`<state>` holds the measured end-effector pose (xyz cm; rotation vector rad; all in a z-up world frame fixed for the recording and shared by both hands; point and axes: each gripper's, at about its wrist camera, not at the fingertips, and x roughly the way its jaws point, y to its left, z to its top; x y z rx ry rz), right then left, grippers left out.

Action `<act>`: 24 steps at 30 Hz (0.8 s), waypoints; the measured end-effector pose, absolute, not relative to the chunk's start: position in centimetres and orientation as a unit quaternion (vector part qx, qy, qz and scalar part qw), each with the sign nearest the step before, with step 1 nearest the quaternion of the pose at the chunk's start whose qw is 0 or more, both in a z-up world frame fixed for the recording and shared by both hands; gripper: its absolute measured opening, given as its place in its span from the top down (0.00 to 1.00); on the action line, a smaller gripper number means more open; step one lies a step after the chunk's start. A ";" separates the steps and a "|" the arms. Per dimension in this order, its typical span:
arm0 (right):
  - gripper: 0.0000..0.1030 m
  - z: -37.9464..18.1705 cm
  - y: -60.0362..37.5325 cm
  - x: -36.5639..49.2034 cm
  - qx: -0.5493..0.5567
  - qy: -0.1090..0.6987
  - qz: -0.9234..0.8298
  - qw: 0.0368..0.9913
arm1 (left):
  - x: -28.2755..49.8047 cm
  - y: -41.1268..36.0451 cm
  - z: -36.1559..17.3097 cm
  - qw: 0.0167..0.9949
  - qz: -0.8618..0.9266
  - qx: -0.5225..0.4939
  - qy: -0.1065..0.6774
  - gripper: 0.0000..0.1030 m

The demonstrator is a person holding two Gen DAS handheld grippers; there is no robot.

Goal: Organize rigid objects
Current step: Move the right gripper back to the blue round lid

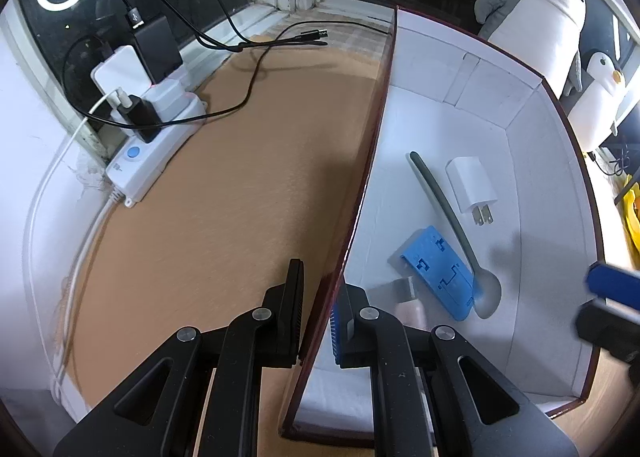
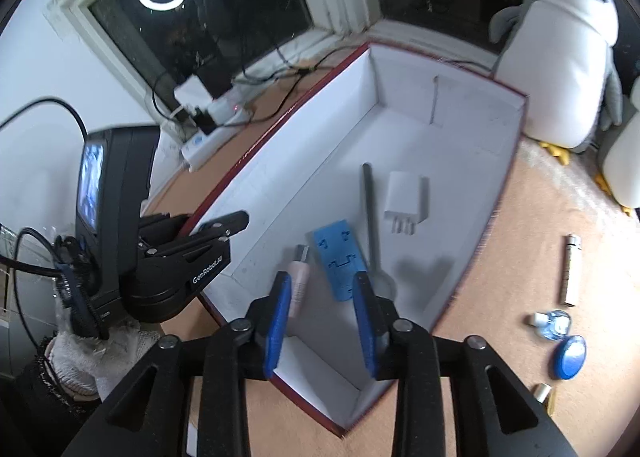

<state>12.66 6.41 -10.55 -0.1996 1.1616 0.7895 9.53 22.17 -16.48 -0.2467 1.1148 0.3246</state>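
The box (image 1: pixel 362 185) wall is clamped by the left hand-held gripper (image 1: pixel 318 321); the right hand-held gripper (image 2: pixel 322 321) is held apart, empty, above the box.

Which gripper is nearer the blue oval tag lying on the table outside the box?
Right. The right gripper hangs open over the box, beside the blue oval tag; the left gripper clamps the box's far wall.

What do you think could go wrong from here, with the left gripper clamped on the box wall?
1. The left gripper pinches the box by its thin wall; a tug could tilt it and slide the spoon and charger.
2. The open right gripper hangs low over the pink tube and could knock it.
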 end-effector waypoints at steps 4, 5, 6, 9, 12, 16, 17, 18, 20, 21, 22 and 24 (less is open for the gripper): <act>0.70 -9.6 4.3 13.1 -0.073 0.527 0.353 0.770 | 9.2 22.0 -16.1 0.829 0.156 -0.114 0.524 0.90; 0.70 -9.4 3.6 13.2 -0.068 0.526 0.348 0.773 | 9.0 21.9 -16.0 0.829 0.156 -0.113 0.524 0.90; 0.68 -9.3 2.9 13.5 -0.065 0.525 0.343 0.776 | 9.0 21.8 -15.9 0.829 0.157 -0.112 0.525 0.90; 0.55 -9.0 0.5 14.0 -0.054 0.521 0.326 0.787 | 8.7 21.8 -15.7 0.828 0.158 -0.112 0.526 0.90; 0.53 -9.1 -2.5 14.8 -0.041 0.524 0.302 0.795 | 8.4 21.8 -15.6 0.827 0.159 -0.116 0.527 0.90; 0.52 -10.1 -6.4 16.0 -0.037 0.531 0.259 0.806 | 8.2 21.7 -15.4 0.824 0.160 -0.118 0.530 0.90; 0.52 -10.6 -7.6 16.4 -0.034 0.535 0.248 0.807 | 8.1 21.7 -15.4 0.824 0.161 -0.119 0.530 0.90; 0.52 -11.0 -8.5 16.7 -0.032 0.539 0.240 0.807 | 8.0 21.7 -15.4 0.823 0.162 -0.119 0.531 0.90; 0.52 -12.0 -10.4 17.4 -0.030 0.550 0.219 0.806 | 7.9 21.7 -15.4 0.823 0.164 -0.119 0.531 0.90; 0.52 -12.5 -11.2 17.6 -0.028 0.554 0.210 0.805 | 7.9 21.6 -15.4 0.822 0.165 -0.119 0.531 0.90; 0.52 -13.0 -12.1 18.1 -0.023 0.559 0.202 0.804 | 7.8 21.6 -15.3 0.822 0.166 -0.118 0.532 0.90; 0.52 -13.9 -13.6 18.8 -0.014 0.569 0.188 0.800 | 7.8 21.5 -15.3 0.821 0.167 -0.117 0.533 0.88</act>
